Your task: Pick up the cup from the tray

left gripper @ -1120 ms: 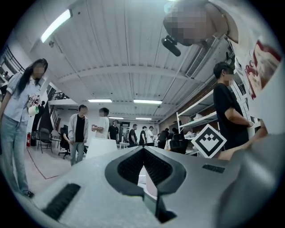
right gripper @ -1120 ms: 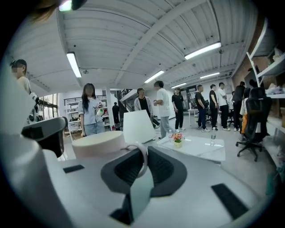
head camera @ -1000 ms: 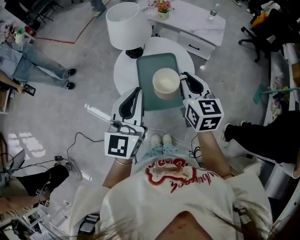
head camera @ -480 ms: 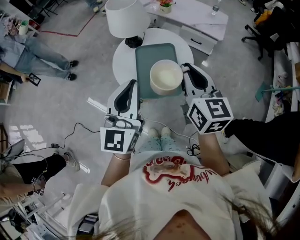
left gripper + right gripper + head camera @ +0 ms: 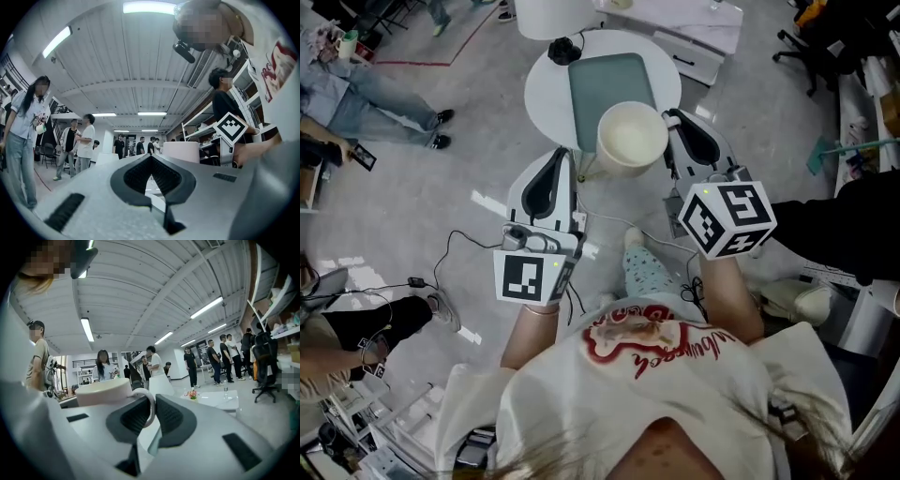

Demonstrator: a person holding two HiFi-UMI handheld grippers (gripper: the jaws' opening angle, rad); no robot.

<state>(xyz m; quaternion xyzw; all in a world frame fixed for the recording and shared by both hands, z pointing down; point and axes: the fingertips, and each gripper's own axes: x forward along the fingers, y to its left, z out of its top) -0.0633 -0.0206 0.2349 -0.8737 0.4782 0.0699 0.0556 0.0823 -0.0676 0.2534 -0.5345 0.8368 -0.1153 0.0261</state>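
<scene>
The right gripper [image 5: 152,406] was clamped on the handle [image 5: 151,411] of the white cup [image 5: 632,139], one jaw on each side of the loop. The cup was held upright in the air, off the green tray [image 5: 605,80], and in the head view it covered the near edge of the round white bench [image 5: 544,89]. The left gripper [image 5: 151,161] (its jaws pressed together, with nothing between them) hung just beside the cup, apart from it.
</scene>
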